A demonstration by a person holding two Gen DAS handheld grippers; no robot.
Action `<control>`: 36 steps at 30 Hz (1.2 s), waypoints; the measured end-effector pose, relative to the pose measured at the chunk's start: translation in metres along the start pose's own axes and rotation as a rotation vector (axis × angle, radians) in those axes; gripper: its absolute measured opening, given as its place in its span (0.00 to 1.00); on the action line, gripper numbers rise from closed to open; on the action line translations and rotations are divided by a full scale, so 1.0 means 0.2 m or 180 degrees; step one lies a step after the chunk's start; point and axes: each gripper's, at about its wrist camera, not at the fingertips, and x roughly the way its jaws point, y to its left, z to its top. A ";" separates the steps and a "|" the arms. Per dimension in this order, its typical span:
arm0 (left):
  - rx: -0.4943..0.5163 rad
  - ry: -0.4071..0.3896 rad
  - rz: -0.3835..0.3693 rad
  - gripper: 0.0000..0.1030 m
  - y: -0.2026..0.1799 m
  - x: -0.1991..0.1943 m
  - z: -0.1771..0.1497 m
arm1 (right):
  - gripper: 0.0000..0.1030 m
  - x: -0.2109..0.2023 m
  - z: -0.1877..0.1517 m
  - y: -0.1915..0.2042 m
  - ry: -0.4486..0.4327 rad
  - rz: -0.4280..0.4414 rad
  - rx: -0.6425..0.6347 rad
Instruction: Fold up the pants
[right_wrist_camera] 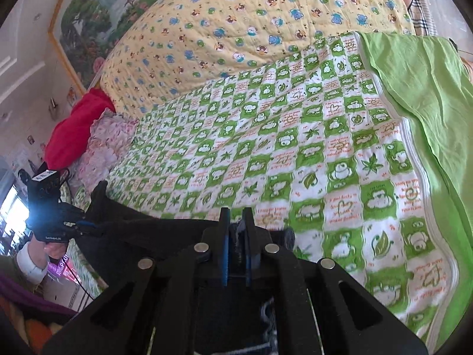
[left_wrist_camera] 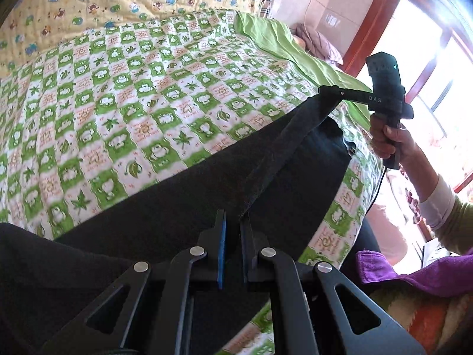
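Pants (left_wrist_camera: 165,207), one pair, dark, spread across near edge of bed over green-and-white checked quilt (left_wrist_camera: 124,94). One edge lifted off the bed and stretched taut as a band between two pinch points. Near end caught in left gripper (left_wrist_camera: 233,222), jaws pressed together on the fabric, blue pads showing either side of it. Far end pinched at right gripper (left_wrist_camera: 323,90), jaws narrowed onto the cloth, handle gripped by a hand (left_wrist_camera: 387,142) at right of the left wrist view. Same grip confirmed close up in right wrist view: right gripper (right_wrist_camera: 236,222) with dark cloth bunched between closed blue pads; left gripper (right_wrist_camera: 88,224) visible at far left holding the other end, band of fabric running between. Grippers: two, well apart. Quilts on bed: two, the checked one in front, a yellow bear-print one (right_wrist_camera: 236,23) behind. Plain green sheet (right_wrist_camera: 428,94) along the right edge, one. Red cloth (right_wrist_camera: 74,130) heaped at left, one.
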 end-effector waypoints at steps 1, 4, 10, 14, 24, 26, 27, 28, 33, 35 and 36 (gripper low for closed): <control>-0.0002 -0.0005 0.0001 0.06 -0.01 0.00 -0.01 | 0.08 -0.01 -0.02 0.00 0.0012 -0.0013 -0.0022; 0.0007 -0.0042 -0.0005 0.06 -0.06 0.00 -0.05 | 0.08 -0.04 -0.07 0.01 0.0049 -0.0057 -0.0081; 0.0017 -0.0048 0.0006 0.06 -0.09 0.00 -0.11 | 0.08 -0.07 -0.16 0.02 0.0122 -0.0091 -0.0132; 0.0007 -0.0074 -0.0029 0.06 -0.11 -0.01 -0.15 | 0.08 -0.11 -0.20 0.03 0.0140 -0.0076 -0.0142; 0.0037 0.0070 -0.0076 0.10 -0.14 0.11 -0.23 | 0.09 -0.07 -0.30 0.00 0.0412 -0.0323 -0.0208; 0.0008 0.0175 -0.0115 0.16 -0.13 0.16 -0.26 | 0.15 -0.07 -0.32 0.00 0.0432 -0.0330 -0.0158; -0.0014 0.0213 -0.0159 0.18 -0.14 0.18 -0.27 | 0.18 -0.07 -0.32 0.00 0.0437 -0.0336 -0.0129; -0.0028 0.0227 -0.0183 0.18 -0.14 0.19 -0.29 | 0.21 -0.08 -0.32 0.01 0.0436 -0.0360 -0.0116; -0.0119 0.0203 -0.0266 0.26 -0.14 0.17 -0.35 | 0.58 -0.19 -0.28 0.10 0.0198 -0.0745 -0.0187; -0.0209 0.0172 -0.0288 0.26 -0.12 0.15 -0.37 | 0.58 -0.23 -0.26 0.16 0.0044 -0.0725 -0.0235; -0.0256 0.0148 -0.0285 0.26 -0.11 0.13 -0.38 | 0.58 -0.24 -0.25 0.19 0.0001 -0.0689 -0.0243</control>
